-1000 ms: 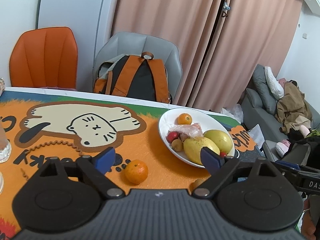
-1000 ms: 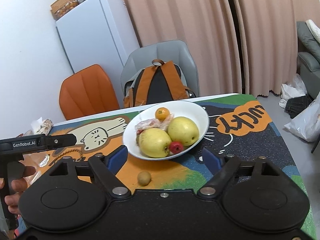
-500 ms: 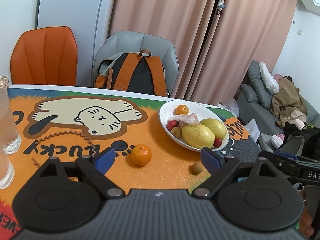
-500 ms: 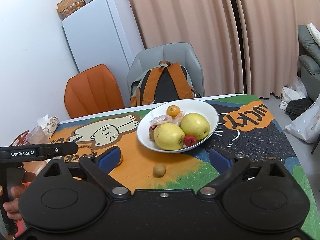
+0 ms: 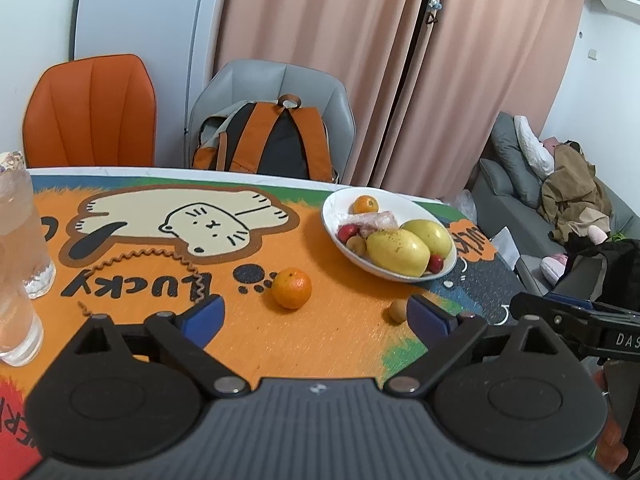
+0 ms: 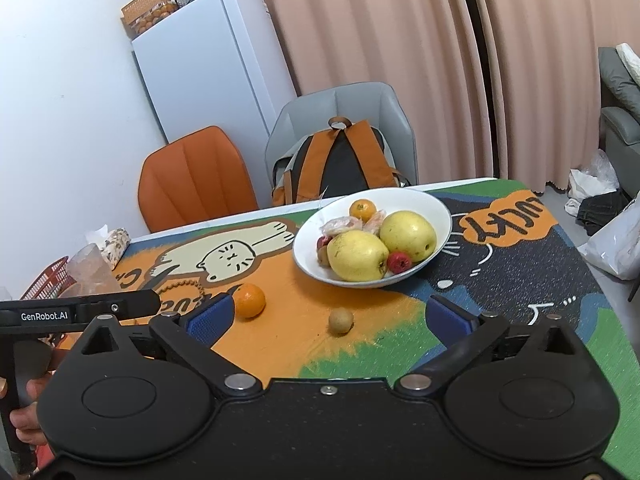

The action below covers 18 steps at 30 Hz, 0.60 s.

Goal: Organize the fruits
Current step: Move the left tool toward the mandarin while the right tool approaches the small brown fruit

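Curtained room, cat-print worktop (image 5: 328, 344). Orange (image 5: 292, 288) and kiwi (image 6: 340, 320) loose beside bowl (image 6: 438, 208), likely awaiting pickup. Left gripper (image 5: 316, 316), right gripper (image 6: 328, 314) just widened, empty.

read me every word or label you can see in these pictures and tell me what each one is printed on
"LUCKY" – black letters, upside down, on the orange part of the table mat.
"LUCKY" – again upside down, in the mat's orange bubble beside the white bowl.
"GenRobot.AI" – white print on the left gripper, seen from the right wrist.
"DAS" – cut off by the frame edge, on the right gripper.
"ERI" – red corner of the mat, cut off, uncertain.
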Available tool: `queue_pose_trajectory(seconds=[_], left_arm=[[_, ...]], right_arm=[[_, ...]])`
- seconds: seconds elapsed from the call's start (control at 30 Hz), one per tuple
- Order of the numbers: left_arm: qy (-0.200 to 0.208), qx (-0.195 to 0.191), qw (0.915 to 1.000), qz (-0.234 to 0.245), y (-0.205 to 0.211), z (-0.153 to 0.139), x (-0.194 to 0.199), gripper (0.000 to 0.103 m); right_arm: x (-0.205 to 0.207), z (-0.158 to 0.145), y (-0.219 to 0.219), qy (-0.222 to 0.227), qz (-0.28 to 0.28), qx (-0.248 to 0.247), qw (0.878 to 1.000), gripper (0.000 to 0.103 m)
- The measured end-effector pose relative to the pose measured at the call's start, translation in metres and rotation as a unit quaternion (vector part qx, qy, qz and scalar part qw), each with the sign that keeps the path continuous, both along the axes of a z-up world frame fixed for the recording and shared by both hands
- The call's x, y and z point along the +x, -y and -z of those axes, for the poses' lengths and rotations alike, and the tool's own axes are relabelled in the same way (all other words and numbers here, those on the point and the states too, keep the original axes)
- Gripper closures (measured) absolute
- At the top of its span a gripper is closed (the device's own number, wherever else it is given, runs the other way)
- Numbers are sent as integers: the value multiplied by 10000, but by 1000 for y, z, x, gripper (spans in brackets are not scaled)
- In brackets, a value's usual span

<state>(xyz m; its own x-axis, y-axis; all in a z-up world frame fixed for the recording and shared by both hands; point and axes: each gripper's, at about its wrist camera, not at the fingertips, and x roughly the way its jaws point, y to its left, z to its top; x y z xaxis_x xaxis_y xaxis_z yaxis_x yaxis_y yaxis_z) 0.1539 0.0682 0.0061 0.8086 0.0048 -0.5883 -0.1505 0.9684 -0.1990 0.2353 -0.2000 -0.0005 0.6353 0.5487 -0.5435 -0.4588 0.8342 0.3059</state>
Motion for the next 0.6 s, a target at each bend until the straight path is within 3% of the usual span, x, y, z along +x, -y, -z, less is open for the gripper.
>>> queue_pose_trajectory(seconds=[0.17,0.4,0.6], left_arm=[[-57,37,10000,-34,-5,8,1,7],[-110,2,9998,-164,-13,20,11,7],[-197,4,9995,-242,-17,32,24,7]], right_arm=[[0,11,-6,-59,17,-12,10000,2],[9,25,-16,-218,14,-90,9997,20],[21,37,-28,-312,-64,-222,9992,24]])
